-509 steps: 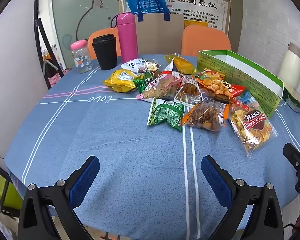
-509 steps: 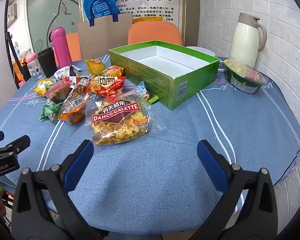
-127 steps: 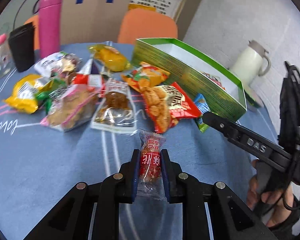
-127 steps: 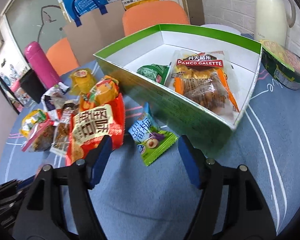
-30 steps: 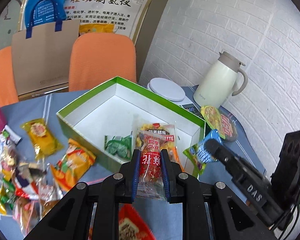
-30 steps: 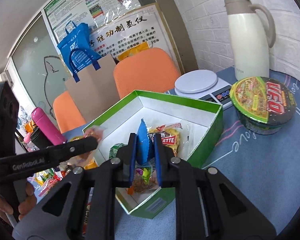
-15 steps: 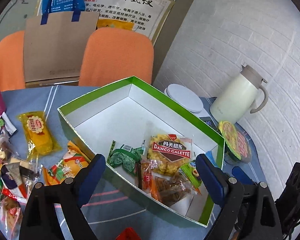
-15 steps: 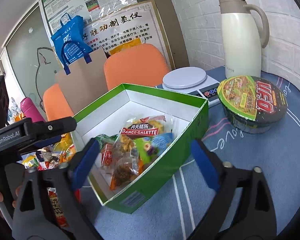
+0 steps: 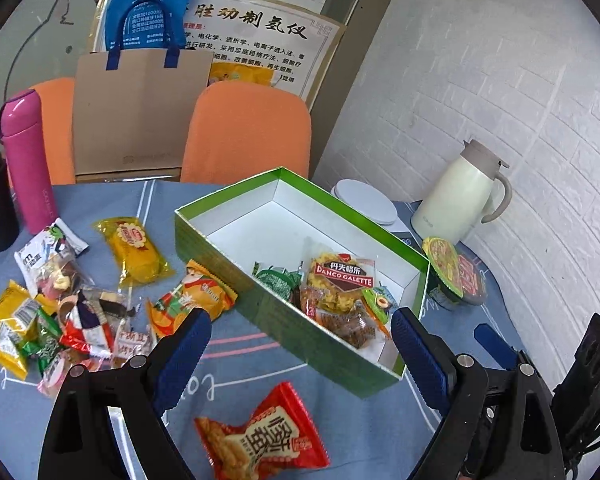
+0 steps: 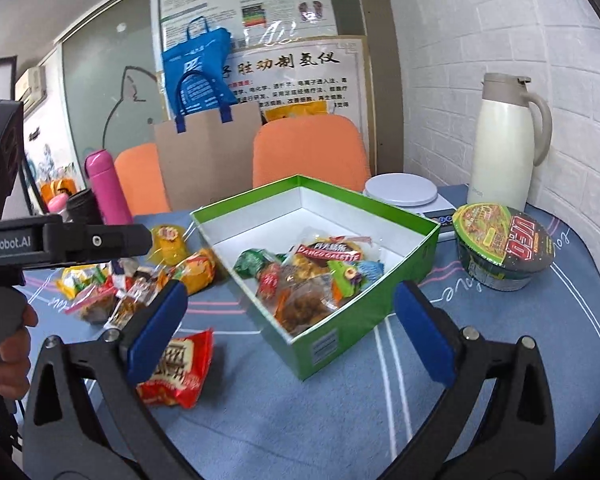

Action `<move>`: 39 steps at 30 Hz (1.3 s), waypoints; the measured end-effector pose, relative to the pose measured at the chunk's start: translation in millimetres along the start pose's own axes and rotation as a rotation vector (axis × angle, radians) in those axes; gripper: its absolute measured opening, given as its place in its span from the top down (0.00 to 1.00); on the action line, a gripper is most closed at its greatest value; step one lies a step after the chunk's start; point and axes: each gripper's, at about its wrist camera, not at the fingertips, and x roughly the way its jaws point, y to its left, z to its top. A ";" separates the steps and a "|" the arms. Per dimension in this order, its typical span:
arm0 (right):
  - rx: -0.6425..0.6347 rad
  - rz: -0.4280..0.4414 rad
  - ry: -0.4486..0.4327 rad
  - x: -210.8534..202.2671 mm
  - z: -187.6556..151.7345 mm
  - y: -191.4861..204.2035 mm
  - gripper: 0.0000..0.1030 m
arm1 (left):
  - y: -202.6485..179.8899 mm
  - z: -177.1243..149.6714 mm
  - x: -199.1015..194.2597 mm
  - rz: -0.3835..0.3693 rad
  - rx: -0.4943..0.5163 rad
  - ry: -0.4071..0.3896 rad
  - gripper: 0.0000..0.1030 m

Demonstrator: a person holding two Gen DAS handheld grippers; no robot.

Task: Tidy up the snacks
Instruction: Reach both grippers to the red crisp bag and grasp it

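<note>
Blue tablecloth (image 9: 100,200) fills both views; at frame centre sits the green box (image 9: 236,248), several snack packets (image 9: 340,280) piled in its near end. Loose packets (image 9: 132,248) lie left of it, a red packet (image 9: 268,440) at the bottom. Left gripper (image 9: 300,352) and right gripper (image 10: 288,320) both gape wide, holding nothing

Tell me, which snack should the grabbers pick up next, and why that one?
Probably the red packet. Both the left gripper and the right gripper are open and hold nothing, and that packet lies nearest, on the cloth just outside the green box.
</note>
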 end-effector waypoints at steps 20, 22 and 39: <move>0.074 0.161 0.243 28.1 -53.5 20.1 0.01 | 79.9 -115.6 -22.1 0.015 -0.225 0.118 0.09; 0.083 0.170 0.257 31.2 -55.9 19.9 0.01 | 80.3 -119.2 -19.3 0.011 -0.224 0.126 0.10; 0.116 0.214 0.327 52.9 -55.8 23.7 0.37 | 72.6 -109.9 4.7 -0.066 -0.216 0.159 0.33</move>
